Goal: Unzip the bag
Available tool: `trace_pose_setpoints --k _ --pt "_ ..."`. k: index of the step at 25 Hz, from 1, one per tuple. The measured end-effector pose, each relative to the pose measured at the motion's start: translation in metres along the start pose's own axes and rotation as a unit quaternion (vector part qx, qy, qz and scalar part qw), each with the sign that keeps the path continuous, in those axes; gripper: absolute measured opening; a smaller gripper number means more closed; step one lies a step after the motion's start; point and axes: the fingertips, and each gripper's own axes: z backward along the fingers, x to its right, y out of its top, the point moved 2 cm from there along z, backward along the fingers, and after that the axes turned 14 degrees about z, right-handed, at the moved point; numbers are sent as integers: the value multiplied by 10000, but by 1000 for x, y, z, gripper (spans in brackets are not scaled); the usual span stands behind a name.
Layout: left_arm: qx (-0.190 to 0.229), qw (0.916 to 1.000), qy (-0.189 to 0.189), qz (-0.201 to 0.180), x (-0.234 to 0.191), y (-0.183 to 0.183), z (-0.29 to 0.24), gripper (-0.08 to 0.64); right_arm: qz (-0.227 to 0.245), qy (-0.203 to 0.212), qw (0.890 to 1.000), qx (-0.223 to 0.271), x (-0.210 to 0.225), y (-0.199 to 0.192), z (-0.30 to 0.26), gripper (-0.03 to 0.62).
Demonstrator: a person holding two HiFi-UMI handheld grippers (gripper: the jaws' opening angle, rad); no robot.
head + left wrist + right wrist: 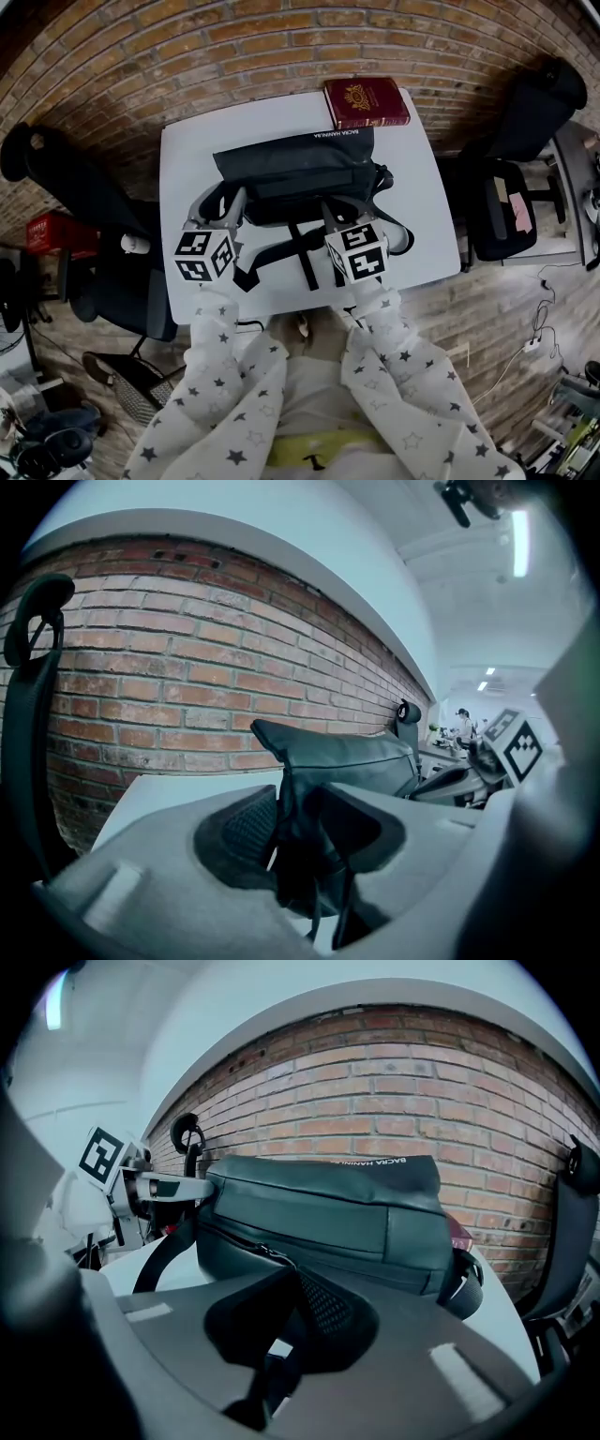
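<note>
A black bag (300,173) lies across the middle of the white table (187,150), its straps (302,251) trailing toward me. My left gripper (222,204) is at the bag's left end. In the left gripper view the jaws (291,827) are closed on a fold of that end's black fabric (305,789). My right gripper (345,211) is at the bag's front face, right of the middle. In the right gripper view the zipper line (239,1238) runs along the bag (328,1208) straight into the nearly closed jaws (286,1307). The pull itself is hidden between the pads.
A dark red book (366,101) lies at the table's back right corner, touching the bag's far side. A brick wall stands behind the table. Black office chairs stand on the left (84,202) and right (525,122). A red box (52,232) sits on the floor at the left.
</note>
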Motion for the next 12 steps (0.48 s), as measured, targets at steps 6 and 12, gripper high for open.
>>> trace_pose_setpoints --k 6,12 --pt "40 10000 75 12 -1 -2 -1 150 -62 -151 9999 -22 12 -7 6 15" --pt "79 9999 137 10 -2 -3 -1 150 -105 -280 9995 -33 20 -12 10 15"
